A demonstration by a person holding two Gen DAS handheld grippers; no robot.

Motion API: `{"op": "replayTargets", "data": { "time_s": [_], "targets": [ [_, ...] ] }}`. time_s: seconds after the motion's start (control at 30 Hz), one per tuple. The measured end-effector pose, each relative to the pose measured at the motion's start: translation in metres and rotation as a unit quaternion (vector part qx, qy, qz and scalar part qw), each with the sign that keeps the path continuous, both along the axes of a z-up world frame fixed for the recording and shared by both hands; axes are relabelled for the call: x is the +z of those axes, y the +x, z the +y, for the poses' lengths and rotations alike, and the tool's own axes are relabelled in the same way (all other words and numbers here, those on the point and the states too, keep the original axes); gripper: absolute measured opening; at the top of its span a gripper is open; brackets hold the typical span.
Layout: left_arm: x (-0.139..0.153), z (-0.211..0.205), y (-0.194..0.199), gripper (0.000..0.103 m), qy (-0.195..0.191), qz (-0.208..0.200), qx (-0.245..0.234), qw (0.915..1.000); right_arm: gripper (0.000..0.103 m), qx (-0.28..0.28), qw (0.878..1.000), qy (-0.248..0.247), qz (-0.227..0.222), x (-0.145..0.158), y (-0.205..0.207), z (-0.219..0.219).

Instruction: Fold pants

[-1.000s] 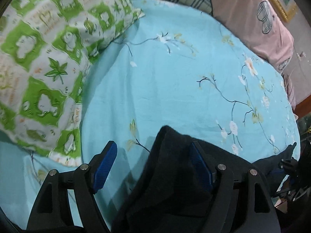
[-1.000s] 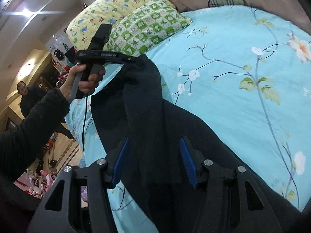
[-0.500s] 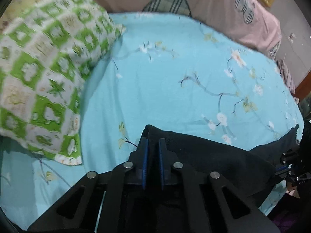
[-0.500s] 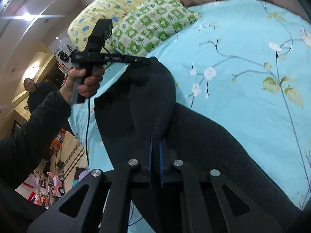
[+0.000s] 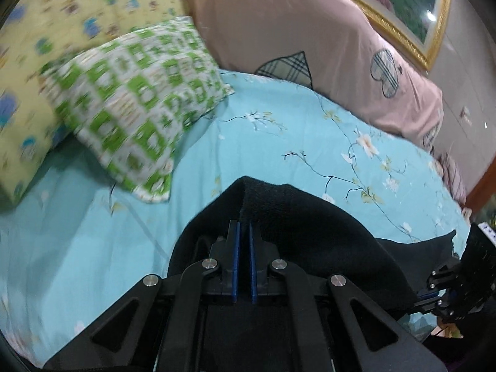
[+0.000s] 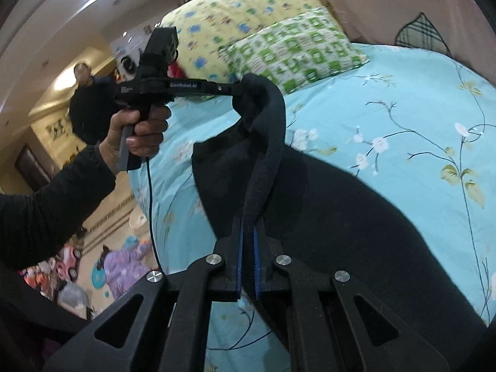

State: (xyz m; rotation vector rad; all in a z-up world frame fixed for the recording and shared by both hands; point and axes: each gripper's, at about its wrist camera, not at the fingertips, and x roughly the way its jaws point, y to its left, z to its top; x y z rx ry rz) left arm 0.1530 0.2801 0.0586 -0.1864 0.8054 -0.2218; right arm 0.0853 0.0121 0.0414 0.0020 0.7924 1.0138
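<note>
Pants (image 6: 325, 204), black and thick-piled, lie spread over the turquoise floral bedsheet (image 6: 418, 99), with one edge lifted off it in a taut ridge strung between the two tools. Beyond the cloth the bedsheet runs bare toward the pink headboard cover (image 5: 310, 31). A green-checked pillow (image 5: 139, 99) leans on a yellow pillow (image 5: 62, 15) at the sheet's far left corner. The left gripper (image 5: 243, 232) has its jaws pinched narrow on the raised fold's peak. The right gripper (image 6: 248, 232) clamps the same ridge lower down.
</note>
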Motion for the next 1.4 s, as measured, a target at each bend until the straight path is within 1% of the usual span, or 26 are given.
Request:
{"op": "replayTargets", "data": {
  "time_s": [0.23, 0.33, 0.57, 0.77, 0.9, 0.93, 1.0, 1.03, 1.07, 1.13, 1.17, 1.23, 1.33, 1.4],
  "targets": [
    [-0.030, 0.028, -0.034, 0.004, -0.056, 0.007, 0.055, 0.9969, 0.007, 0.021, 0.998, -0.047, -0.026, -0.012, -0.017, 0.010],
    [-0.042, 0.031, -0.044, 0.003, -0.060, 0.012, 0.073, 0.9954, 0.007, 0.028, 0.997, -0.063, -0.031, -0.016, -0.020, 0.014],
    [-0.064, 0.039, -0.069, 0.003, -0.101, 0.018, 0.101, 0.9895, 0.007, 0.047, 0.993, -0.094, -0.045, -0.022, -0.030, 0.021],
    [-0.075, 0.044, -0.087, 0.003, -0.116, 0.025, 0.121, 0.9856, 0.007, 0.058, 0.990, -0.113, -0.056, -0.024, -0.035, 0.026],
    [-0.077, 0.044, -0.097, 0.003, -0.123, 0.032, 0.126, 0.9839, 0.007, 0.063, 0.988, -0.125, -0.060, -0.028, -0.037, 0.029],
    [-0.076, 0.043, -0.099, 0.003, -0.125, 0.034, 0.127, 0.9835, 0.010, 0.063, 0.989, -0.124, -0.055, -0.029, -0.036, 0.029],
    [-0.071, 0.041, -0.103, 0.003, -0.126, 0.037, 0.135, 0.9821, 0.012, 0.061, 0.990, -0.123, -0.043, -0.029, -0.033, 0.027],
    [-0.068, 0.040, -0.105, 0.009, -0.125, 0.037, 0.140, 0.9815, 0.014, 0.060, 0.990, -0.120, -0.037, -0.029, -0.034, 0.026],
    [-0.065, 0.038, -0.107, 0.013, -0.126, 0.038, 0.142, 0.9810, 0.014, 0.059, 0.991, -0.117, -0.035, -0.029, -0.033, 0.024],
    [-0.059, 0.035, -0.108, 0.027, -0.126, 0.038, 0.151, 0.9797, 0.019, 0.052, 0.993, -0.106, -0.030, -0.026, -0.033, 0.019],
    [-0.055, 0.033, -0.109, 0.029, -0.127, 0.037, 0.156, 0.9789, 0.022, 0.048, 0.993, -0.100, -0.026, -0.025, -0.033, 0.017],
    [-0.046, 0.029, -0.110, 0.033, -0.127, 0.030, 0.166, 0.9774, 0.038, 0.036, 0.996, -0.083, -0.022, -0.020, -0.031, 0.011],
    [-0.034, 0.024, -0.110, 0.040, -0.135, 0.024, 0.180, 0.9739, 0.040, 0.021, 0.998, -0.055, -0.021, -0.010, -0.027, 0.002],
    [-0.027, 0.020, -0.109, 0.042, -0.132, 0.023, 0.191, 0.9723, 0.040, 0.008, 0.999, -0.039, -0.016, -0.005, -0.024, -0.003]
  ]
}}
